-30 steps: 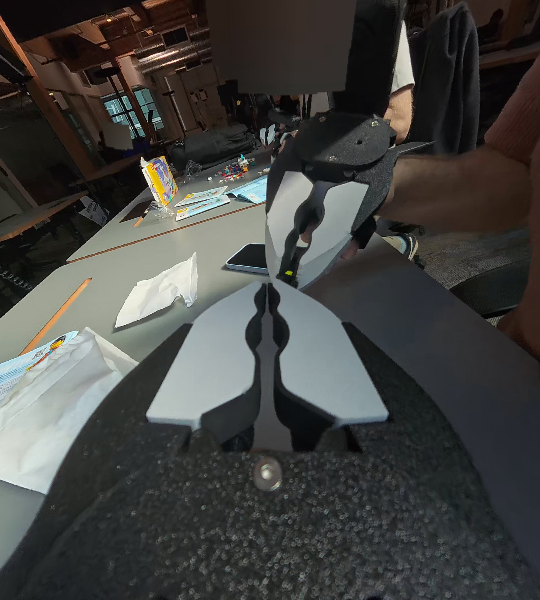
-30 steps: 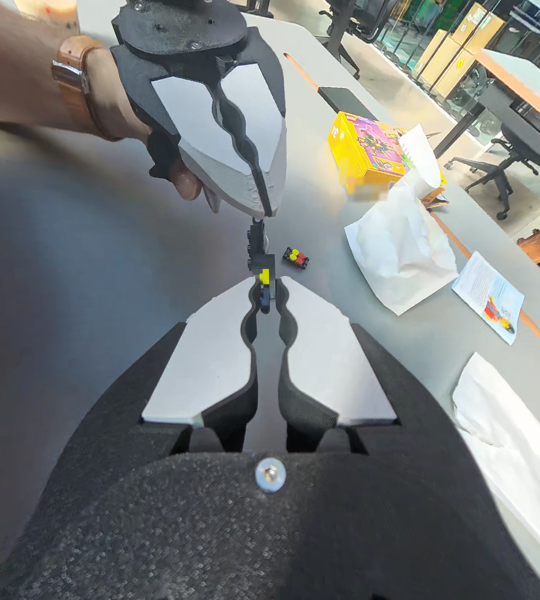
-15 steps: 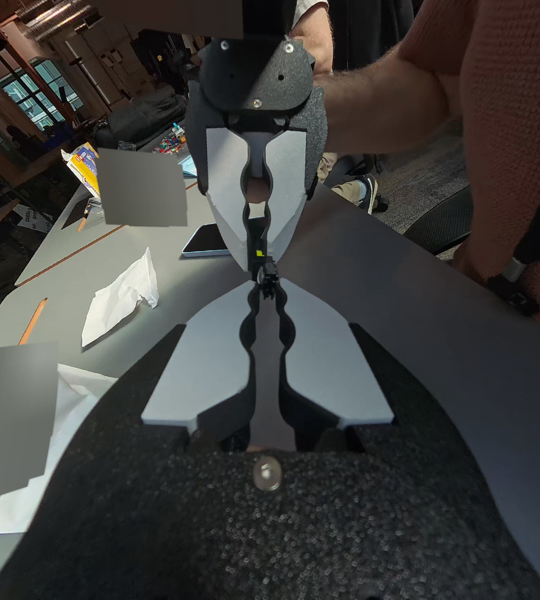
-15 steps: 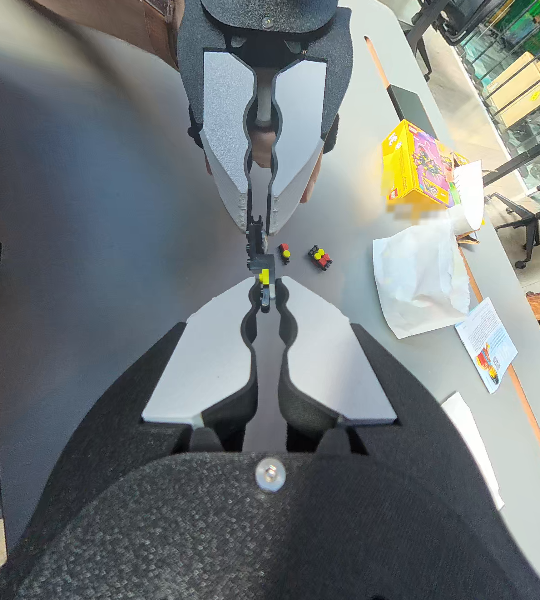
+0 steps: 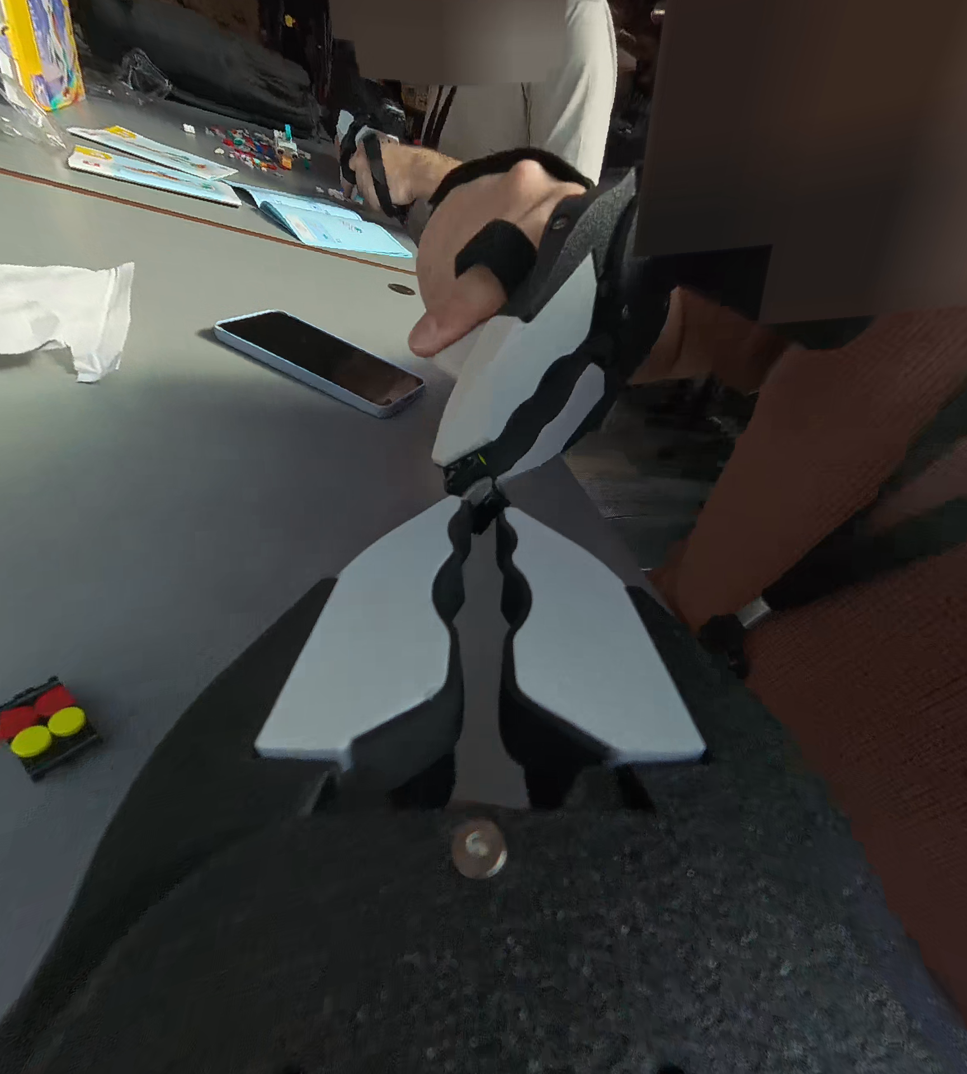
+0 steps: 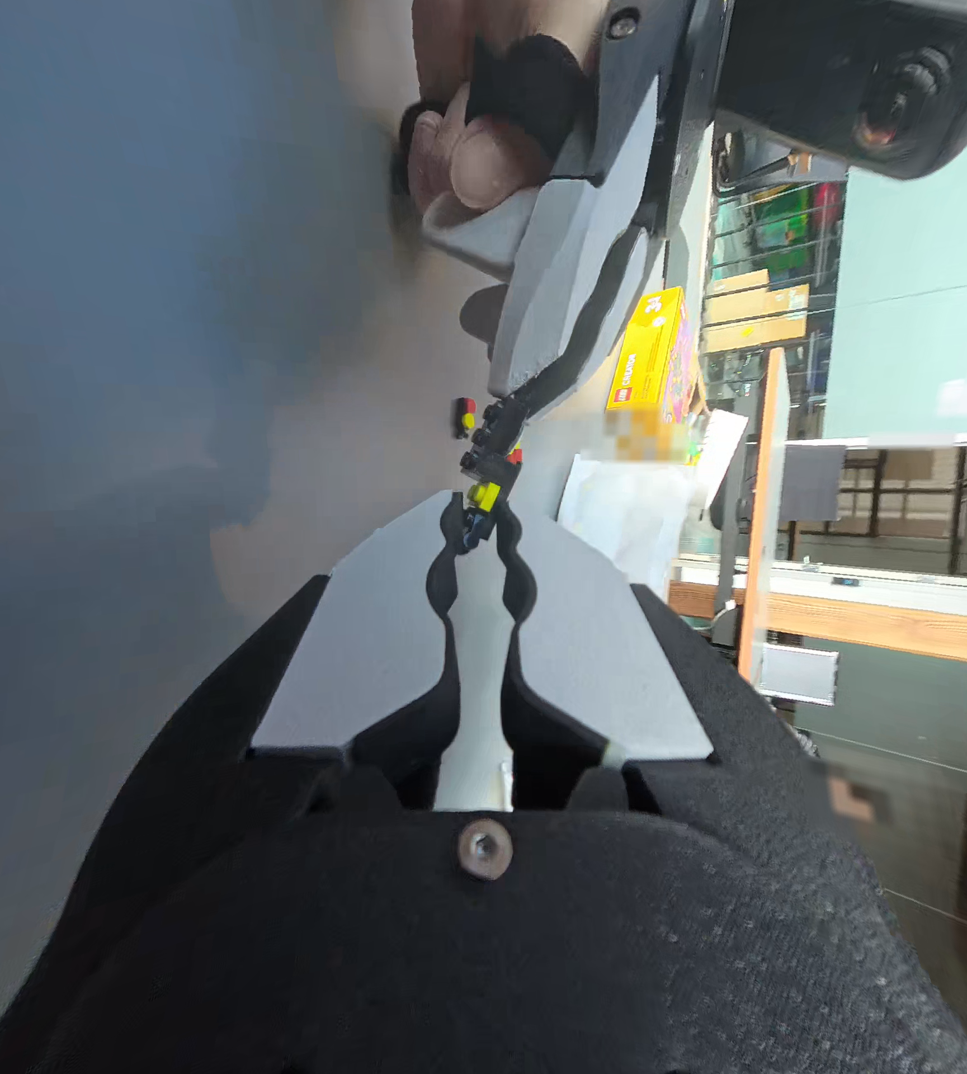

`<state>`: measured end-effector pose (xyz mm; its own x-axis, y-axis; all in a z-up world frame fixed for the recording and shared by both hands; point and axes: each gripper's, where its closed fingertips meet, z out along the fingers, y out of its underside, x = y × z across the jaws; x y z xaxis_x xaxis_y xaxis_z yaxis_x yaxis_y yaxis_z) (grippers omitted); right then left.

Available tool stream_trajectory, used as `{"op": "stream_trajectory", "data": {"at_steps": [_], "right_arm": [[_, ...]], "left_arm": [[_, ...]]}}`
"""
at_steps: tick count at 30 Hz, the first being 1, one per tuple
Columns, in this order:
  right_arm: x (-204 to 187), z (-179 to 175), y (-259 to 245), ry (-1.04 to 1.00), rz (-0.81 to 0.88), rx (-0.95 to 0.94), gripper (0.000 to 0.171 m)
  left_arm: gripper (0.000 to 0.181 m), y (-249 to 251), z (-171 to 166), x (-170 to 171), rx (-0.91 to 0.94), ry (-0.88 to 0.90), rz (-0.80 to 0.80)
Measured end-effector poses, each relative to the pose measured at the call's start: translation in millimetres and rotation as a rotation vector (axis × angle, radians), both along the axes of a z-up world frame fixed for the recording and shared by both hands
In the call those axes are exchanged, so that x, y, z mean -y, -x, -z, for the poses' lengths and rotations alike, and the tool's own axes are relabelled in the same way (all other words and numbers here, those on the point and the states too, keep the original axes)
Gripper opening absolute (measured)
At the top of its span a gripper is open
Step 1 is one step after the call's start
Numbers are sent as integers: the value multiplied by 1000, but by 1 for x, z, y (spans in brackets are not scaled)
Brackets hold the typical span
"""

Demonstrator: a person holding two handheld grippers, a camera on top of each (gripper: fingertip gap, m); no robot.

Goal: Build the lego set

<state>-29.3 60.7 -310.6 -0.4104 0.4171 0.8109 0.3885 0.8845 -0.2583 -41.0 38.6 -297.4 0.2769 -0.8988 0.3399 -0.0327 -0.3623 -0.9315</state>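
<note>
At frame centre, left gripper (image 5: 478, 511) and right gripper (image 6: 478, 514) both pinch the black lego assembly (image 6: 492, 447), apparently mid-join; next needs aligned, firm pressing.

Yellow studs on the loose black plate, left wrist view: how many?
2: right yellow stud, left yellow stud, side by side on the black plate, red pieces behind; none seem hidden.

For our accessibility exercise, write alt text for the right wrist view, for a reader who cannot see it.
Two hand-held grippers meet tip to tip above a grey table, both pinching a small black and yellow lego assembly: the right hand-held gripper from below, the left hand-held gripper from above. Behind lie a yellow lego box and white paper.
</note>
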Motion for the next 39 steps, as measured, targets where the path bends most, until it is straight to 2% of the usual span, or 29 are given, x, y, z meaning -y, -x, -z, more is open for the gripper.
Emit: {"op": "stream_trajectory", "data": {"at_steps": [1, 3, 6, 10, 13, 15, 18, 21, 23, 27, 30, 33, 39], "right_arm": [[-3, -3, 1, -62, -19, -29, 10], [-7, -7, 2, -138, -47, -49, 9], [-16, 1, 2, -63, -13, -9, 8], [-21, 19, 0, 203, 60, 57, 8], [-14, 25, -2, 465, 65, 119, 8], [-6, 23, -4, 641, 55, 169, 8], [-2, 20, -4, 718, 36, 204, 8], [-1, 19, -5, 718, 18, 220, 8], [-1, 18, -5, 728, 7, 220, 8], [-2, 14, -2, 742, -15, 169, 8], [0, 9, -3, 810, -22, 131, 8], [2, 8, -1, 724, -30, 118, 8], [0, 17, -1, 505, -22, 163, 8]], "left_arm": [[0, -1, -2, 2, 59, 70, 18], [0, -2, 0, 0, 72, 132, 1], [0, 1, 6, -7, -10, 76, -55], [0, 7, 9, -10, -217, -175, -106], [11, 7, 10, -11, -348, -340, -114], [15, 4, 15, -10, -416, -408, -90], [16, -1, 15, -9, -433, -436, -71], [6, -4, 14, -6, -412, -422, -44], [5, -4, 13, -6, -407, -426, -47], [6, -3, 7, -7, -411, -441, -80], [14, -1, -3, -7, -368, -439, -105], [6, -4, -3, -2, -344, -419, -46], [5, -2, 13, -2, -404, -387, 2]]}}
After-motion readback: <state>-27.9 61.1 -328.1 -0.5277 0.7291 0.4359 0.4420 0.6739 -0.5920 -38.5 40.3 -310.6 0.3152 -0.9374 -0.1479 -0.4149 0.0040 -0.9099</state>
